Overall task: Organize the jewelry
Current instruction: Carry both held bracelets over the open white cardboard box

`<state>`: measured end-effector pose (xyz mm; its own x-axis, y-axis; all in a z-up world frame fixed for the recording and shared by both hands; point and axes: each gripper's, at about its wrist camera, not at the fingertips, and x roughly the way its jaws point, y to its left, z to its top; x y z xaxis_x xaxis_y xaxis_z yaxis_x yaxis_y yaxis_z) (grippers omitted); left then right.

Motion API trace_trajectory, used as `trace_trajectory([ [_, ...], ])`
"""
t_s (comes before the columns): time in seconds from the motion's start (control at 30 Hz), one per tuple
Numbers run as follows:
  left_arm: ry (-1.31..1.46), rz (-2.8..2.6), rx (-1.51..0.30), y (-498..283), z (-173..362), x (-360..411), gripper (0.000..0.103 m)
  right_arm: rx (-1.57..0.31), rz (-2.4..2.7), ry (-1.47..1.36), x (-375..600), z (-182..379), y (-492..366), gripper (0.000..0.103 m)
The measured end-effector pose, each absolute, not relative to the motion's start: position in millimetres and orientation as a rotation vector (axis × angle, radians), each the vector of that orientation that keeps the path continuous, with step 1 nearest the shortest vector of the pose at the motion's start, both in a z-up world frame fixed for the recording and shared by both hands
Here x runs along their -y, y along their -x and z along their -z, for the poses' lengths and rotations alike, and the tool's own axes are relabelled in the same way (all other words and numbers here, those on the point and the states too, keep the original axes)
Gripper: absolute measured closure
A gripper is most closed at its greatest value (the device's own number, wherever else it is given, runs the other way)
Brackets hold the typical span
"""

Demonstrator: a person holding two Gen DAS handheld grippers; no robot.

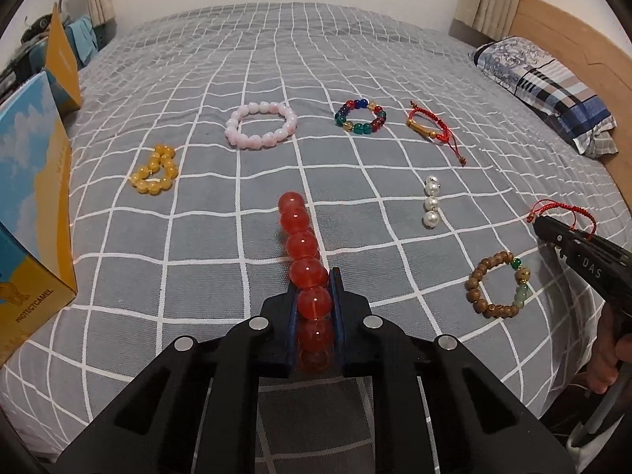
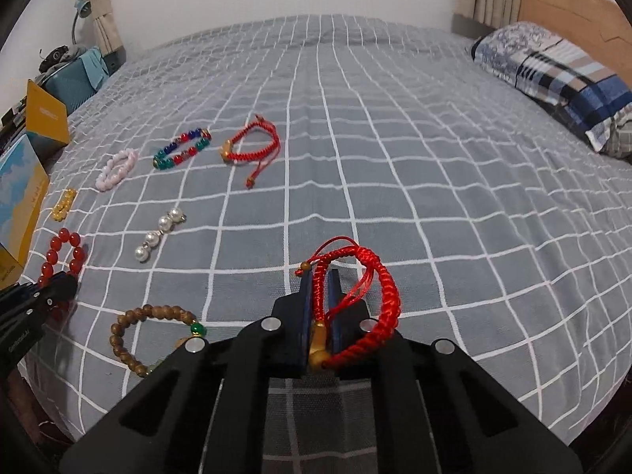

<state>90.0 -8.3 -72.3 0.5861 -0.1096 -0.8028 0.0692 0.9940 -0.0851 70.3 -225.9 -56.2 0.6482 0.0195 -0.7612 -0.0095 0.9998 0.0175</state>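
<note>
My left gripper (image 1: 315,276) is shut on a red bead bracelet (image 1: 302,247), which lies squeezed flat between the pads on the grey checked bed; the same bracelet (image 2: 63,254) shows at the left of the right wrist view. My right gripper (image 2: 320,276) is shut on a red braided cord bracelet (image 2: 385,288) with a gold charm, whose loop bulges out to the right of the fingers. Seen from the left, that right gripper (image 1: 539,223) holds the cord at the bed's right side.
On the bed (image 1: 316,59) lie a yellow bead bracelet (image 1: 155,170), a pink one (image 1: 260,126), a multicoloured one (image 1: 360,116), a second red cord bracelet (image 1: 430,124), a pearl string (image 1: 431,201) and a wooden bead bracelet (image 1: 498,285). A blue and yellow box (image 1: 33,205) stands left; a pillow (image 1: 549,87) lies right.
</note>
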Motion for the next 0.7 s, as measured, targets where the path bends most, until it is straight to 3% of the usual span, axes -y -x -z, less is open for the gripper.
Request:
trace_trajectory([
  [0.7, 0.034, 0.111, -0.899, -82.5, 56.0, 12.2, 0.09, -0.783, -0.002, -0.002, 226.2, 35.9, -55.7, 0.097],
])
